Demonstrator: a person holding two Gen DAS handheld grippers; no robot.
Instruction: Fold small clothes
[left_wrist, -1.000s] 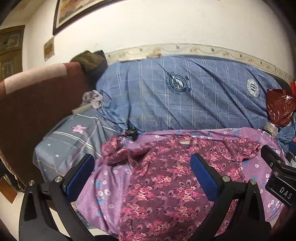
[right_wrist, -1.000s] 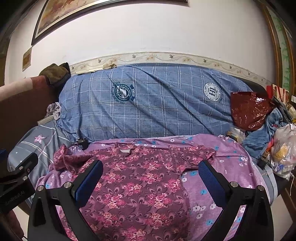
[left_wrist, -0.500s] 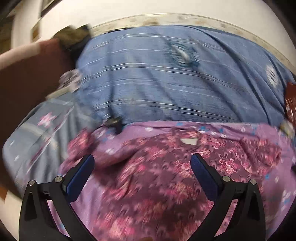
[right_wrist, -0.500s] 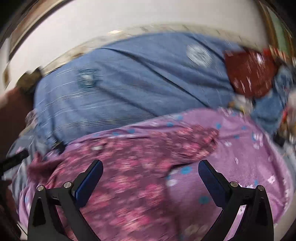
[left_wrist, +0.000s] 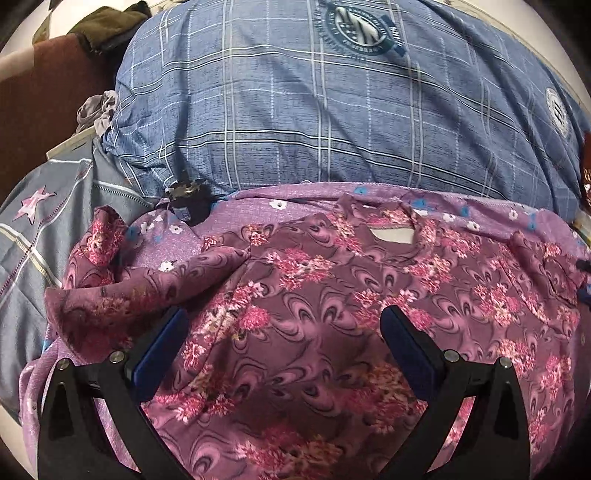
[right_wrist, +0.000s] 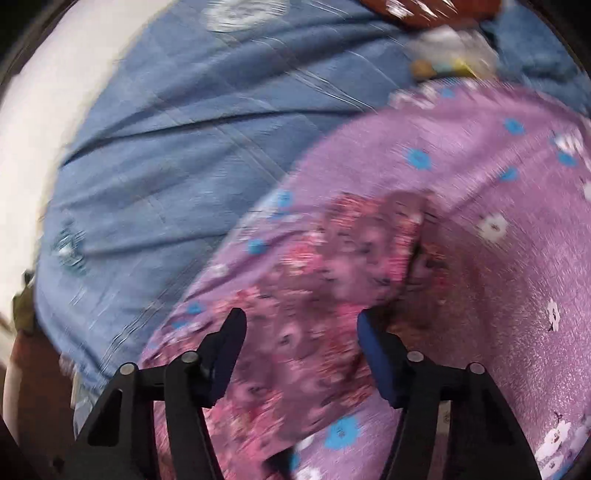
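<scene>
A small maroon shirt with pink flowers (left_wrist: 332, 295) lies spread on a lilac flowered sheet (left_wrist: 236, 206), its neck opening toward the back. Its left sleeve (left_wrist: 110, 288) is crumpled. My left gripper (left_wrist: 280, 332) is open, low over the shirt's left chest, the sleeve just left of its left finger. In the blurred right wrist view, my right gripper (right_wrist: 299, 339) is open with the shirt's right sleeve (right_wrist: 354, 258) lying between and just beyond the fingers, over the lilac sheet (right_wrist: 498, 177).
A big blue checked pillow or duvet (left_wrist: 332, 118) rises behind the shirt, also in the right wrist view (right_wrist: 184, 147). A small dark object (left_wrist: 188, 203) lies at its foot. A grey star-print cloth (left_wrist: 44, 229) lies left. Bags (right_wrist: 443, 48) lie at the right.
Both grippers have dropped toward the shirt and moved forward. The left went toward the left sleeve and chest, the right swung to the right sleeve and its jaws have narrowed.
</scene>
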